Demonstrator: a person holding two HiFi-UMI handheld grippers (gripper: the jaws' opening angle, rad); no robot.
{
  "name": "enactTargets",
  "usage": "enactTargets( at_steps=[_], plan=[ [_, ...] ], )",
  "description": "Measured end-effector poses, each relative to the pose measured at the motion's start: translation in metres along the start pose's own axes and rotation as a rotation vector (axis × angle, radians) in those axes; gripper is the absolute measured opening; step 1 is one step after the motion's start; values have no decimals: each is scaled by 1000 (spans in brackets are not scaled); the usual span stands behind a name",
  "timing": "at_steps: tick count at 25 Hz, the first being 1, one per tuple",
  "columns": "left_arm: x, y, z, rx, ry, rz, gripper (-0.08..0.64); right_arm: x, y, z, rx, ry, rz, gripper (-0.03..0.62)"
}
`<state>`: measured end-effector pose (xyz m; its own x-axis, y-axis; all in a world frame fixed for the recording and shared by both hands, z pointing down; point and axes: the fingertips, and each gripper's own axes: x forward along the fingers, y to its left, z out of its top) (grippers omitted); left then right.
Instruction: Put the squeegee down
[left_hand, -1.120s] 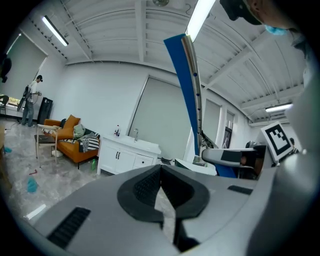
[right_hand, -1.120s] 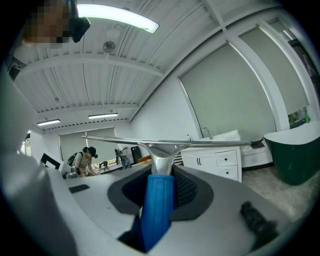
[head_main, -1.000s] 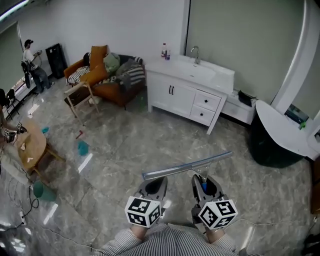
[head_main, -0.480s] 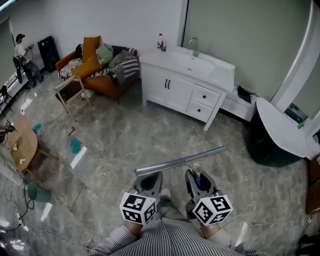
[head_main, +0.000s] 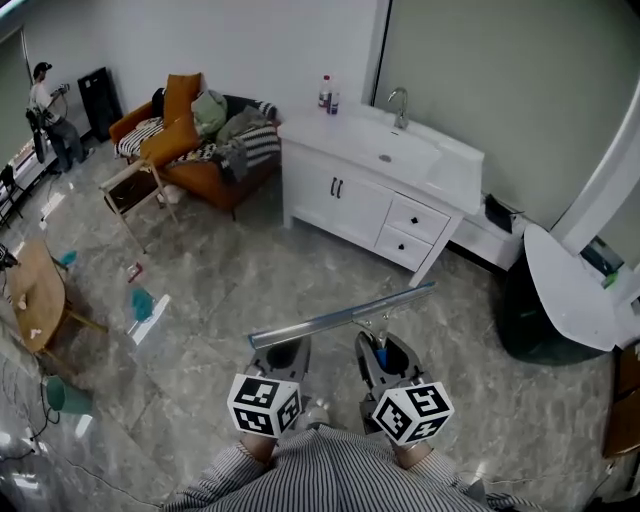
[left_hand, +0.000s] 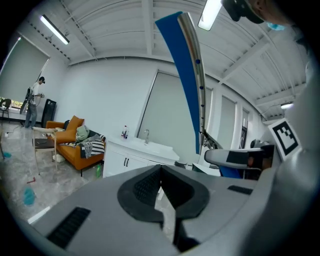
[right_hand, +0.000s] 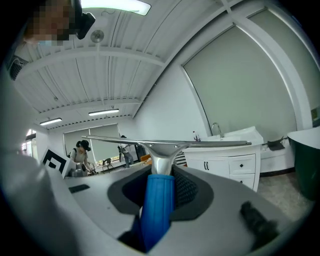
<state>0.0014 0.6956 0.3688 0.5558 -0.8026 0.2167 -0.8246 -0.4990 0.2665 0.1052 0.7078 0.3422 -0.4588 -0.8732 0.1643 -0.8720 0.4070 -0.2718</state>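
Both tools and the squeegee (head_main: 340, 318) had come nearer the white sink counter (head_main: 440, 165) than a second before. Squeegee was off the floor, its blue handle clamped in the right tool (head_main: 385, 362), blade crosswise and roughly level ahead of both tools. That likely kept it steady for carrying. Left tool (head_main: 280, 358) was closed on nothing, pads meeting, riding alongside under the blade's left end; contact unclear. Squeegee not yet put down; the counter looked the probable spot.
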Motion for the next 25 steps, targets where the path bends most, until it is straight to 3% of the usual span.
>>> enactTargets(
  at_steps=[9, 19, 25],
  plan=[
    [86, 29, 27, -3, -9, 52, 12, 74, -66, 36, 4, -25, 26, 103],
    [124, 38, 23, -30, 23, 45, 12, 110, -104, 27, 54, 35, 18, 103],
    [159, 67, 29, -34, 40, 48, 12, 148, -121, 29, 58, 52, 2, 103]
  ],
)
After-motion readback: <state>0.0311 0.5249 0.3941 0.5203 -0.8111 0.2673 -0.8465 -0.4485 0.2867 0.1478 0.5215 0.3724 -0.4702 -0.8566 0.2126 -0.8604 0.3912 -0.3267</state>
